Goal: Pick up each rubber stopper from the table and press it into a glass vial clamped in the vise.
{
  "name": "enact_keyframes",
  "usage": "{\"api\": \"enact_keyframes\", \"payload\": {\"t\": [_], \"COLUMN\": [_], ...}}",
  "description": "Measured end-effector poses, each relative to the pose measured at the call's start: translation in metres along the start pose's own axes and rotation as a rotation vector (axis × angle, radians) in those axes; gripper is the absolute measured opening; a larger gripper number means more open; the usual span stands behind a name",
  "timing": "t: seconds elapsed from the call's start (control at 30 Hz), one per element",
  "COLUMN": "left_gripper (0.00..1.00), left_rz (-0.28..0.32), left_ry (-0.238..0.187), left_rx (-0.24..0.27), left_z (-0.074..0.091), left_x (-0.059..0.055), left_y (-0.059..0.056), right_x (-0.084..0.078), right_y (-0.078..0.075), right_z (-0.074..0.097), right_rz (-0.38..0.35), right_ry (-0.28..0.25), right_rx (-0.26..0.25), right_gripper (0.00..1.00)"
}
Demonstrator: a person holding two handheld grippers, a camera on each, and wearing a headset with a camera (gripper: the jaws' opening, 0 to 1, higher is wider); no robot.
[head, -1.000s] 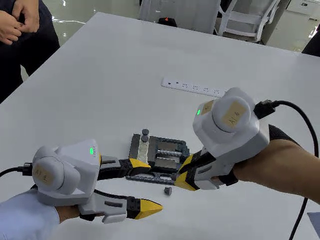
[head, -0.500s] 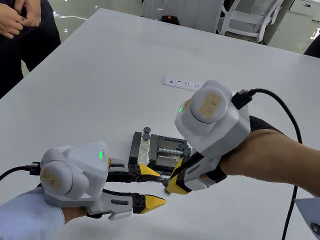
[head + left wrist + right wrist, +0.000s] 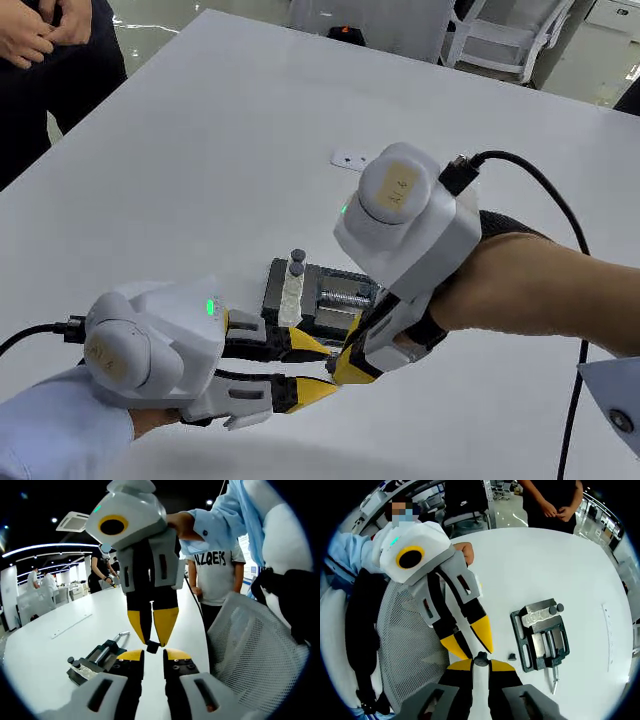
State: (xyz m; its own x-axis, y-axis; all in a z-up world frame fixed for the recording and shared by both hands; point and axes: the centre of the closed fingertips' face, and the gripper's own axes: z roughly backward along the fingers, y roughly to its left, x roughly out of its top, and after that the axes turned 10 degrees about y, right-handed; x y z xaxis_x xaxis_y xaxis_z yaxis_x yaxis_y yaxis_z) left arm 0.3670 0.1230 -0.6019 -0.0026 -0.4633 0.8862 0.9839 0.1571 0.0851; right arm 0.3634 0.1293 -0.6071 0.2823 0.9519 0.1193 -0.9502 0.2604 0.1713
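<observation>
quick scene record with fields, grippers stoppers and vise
right gripper: shut on a rubber stopper, tips facing the left gripper
left gripper: open, holding nothing, tips close to the held stopper
vise: on the white table, glass clamped in its jaws
seated stoppers: two, on top of the clamped glass
loose stopper: one, on the table beside the vise

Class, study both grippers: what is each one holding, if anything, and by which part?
The right gripper pinches a rubber stopper by its sides at its jaw tips. The left gripper holds nothing, jaws open.
</observation>
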Motion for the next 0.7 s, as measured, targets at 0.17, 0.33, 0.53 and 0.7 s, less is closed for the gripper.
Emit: {"api": "enact_keyframes", "payload": {"t": [0.17,0.33,0.53,0.7], "left_gripper": [0.07,0.06,0.03,0.03], "left_rz": [-0.029,-0.048,-0.054,-0.051], "left_ry": [0.006,0.014,0.011,0.01], "left_rx": [0.001,-0.001,0.005,0.007], "left_z": [-0.0002,-0.0008,-0.0004,-0.0009], "left_x": [0.0012,0.0007,0.0019,0.0018], "left_y": [-0.0014,-0.0028,-0.0017,-0.0022], "right_x": [-0.0005,-0.0011,-0.0001,0.0014], "right_y": [0.002,0.0036,0.0046,0.0052], "right_z": [-0.0001,-0.0002,0.0015,0.0032], "right_rz": [0.008,0.01,0.012,0.01], "right_ry": [0.019,0.035,0.054,0.068], "right_rx": [0.014,0.026,0.035,0.048], "right_gripper": [0.07,0.07,0.07,0.07]}}
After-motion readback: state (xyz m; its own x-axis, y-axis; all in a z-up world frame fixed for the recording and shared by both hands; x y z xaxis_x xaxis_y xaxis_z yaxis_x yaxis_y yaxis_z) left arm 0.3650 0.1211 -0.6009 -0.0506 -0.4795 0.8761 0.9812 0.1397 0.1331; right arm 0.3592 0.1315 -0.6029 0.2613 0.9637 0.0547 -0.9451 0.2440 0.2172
